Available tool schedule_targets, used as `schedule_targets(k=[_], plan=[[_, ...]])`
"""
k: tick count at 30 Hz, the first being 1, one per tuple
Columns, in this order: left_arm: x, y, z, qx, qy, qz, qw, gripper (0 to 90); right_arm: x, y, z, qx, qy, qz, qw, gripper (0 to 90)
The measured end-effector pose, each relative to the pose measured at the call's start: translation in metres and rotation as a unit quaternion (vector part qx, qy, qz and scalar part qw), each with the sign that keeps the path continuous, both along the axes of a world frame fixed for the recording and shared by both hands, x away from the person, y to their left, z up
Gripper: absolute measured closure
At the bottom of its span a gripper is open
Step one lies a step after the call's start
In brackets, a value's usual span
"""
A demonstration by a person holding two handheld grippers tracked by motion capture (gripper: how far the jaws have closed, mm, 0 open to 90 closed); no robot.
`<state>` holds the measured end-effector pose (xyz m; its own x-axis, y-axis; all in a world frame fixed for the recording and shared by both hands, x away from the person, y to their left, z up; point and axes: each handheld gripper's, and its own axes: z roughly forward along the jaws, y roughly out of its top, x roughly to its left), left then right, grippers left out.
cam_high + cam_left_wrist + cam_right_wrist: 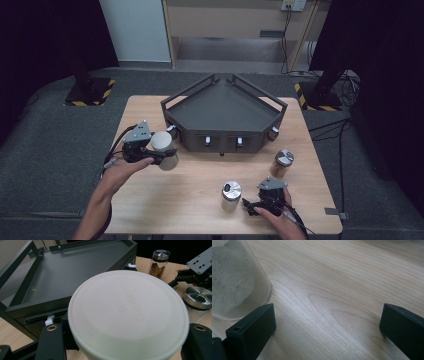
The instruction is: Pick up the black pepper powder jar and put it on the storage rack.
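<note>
My left gripper point(157, 155) is shut on a jar with a wide white lid point(163, 141), held just above the table at the left front corner of the dark tray point(222, 112). In the left gripper view the white lid point(127, 315) sits between the two black jaws, with the tray point(62, 272) behind it. My right gripper point(248, 205) rests low near the table's front edge with its jaws open and nothing between them. A metal-lidded jar of grey powder point(231, 193) stands just to its left; in the right gripper view this jar point(234, 282) is beside the left jaw.
A second metal-lidded jar with golden-brown contents point(283, 162) stands to the right of the tray's front; the left gripper view shows this jar point(158, 261) too. The tray has raised rail sides and small white latches on its front. Bare wooden table point(190, 200) lies between the two hands.
</note>
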<state>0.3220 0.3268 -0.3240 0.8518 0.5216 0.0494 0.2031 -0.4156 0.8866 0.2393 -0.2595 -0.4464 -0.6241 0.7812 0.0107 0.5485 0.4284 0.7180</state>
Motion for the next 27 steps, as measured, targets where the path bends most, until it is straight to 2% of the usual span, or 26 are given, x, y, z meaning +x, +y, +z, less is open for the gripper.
schedule_targets(k=[6, 19, 27], plan=[[0.007, -0.004, 0.007, 0.002, 0.000, -0.005, 1.0000, 32.6, 0.000, 0.000, 0.000, 0.000, 0.000, 0.000, 1.0000, 0.6], [0.021, -0.016, 0.034, 0.013, -0.004, -0.024, 0.9996, 32.6, 0.000, 0.000, 0.000, 0.000, 0.000, 0.000, 1.0000, 0.6], [0.030, -0.020, 0.048, 0.009, -0.005, -0.030, 0.9995, 32.6, 0.000, 0.000, 0.000, 0.000, 0.000, 0.000, 1.0000, 0.6]])
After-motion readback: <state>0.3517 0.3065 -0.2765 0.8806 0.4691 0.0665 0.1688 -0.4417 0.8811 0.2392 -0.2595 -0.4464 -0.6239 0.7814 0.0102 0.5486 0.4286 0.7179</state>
